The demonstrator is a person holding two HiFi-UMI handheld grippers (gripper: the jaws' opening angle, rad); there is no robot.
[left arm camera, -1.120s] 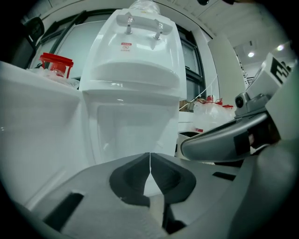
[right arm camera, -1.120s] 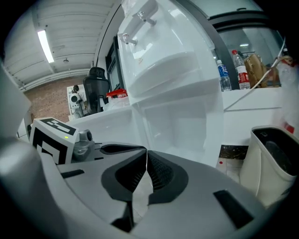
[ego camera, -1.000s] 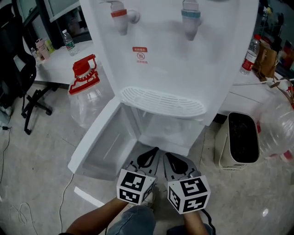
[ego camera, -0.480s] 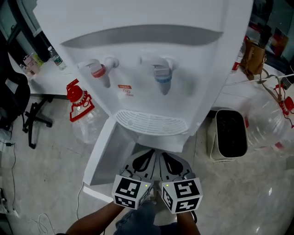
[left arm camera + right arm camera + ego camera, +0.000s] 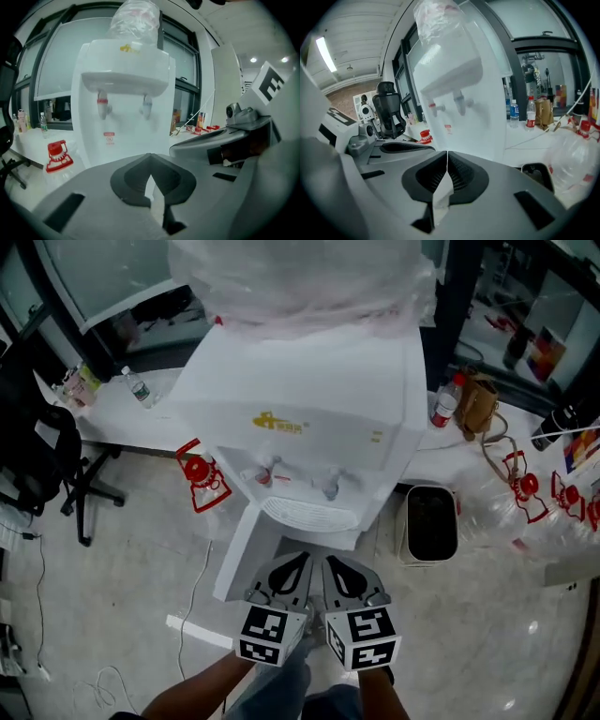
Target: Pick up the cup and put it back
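Hovering side by side and nearly touching, the left gripper [image 5: 292, 568] and the right gripper [image 5: 339, 568] point at a white water dispenser [image 5: 314, 418] that stands straight ahead of both pairs of jaws. In the left gripper view the jaws are pressed together at their tips with nothing between them. The right gripper view shows the same: its jaws are closed tip to tip and empty. Just beyond the jaw tips lies the dispenser's drip tray [image 5: 309, 514], with the red tap [image 5: 265, 476] and the blue tap [image 5: 330, 489] above it. Below the tray, a white cabinet door [image 5: 242, 554] hangs open to the left of the left jaws. A clear jug with a red cap [image 5: 202, 479] sits on the floor further left. To the right of the right jaws stands a pale bin with a dark inside [image 5: 431, 524]. Where the cup is cannot be told; none of the views makes it out.
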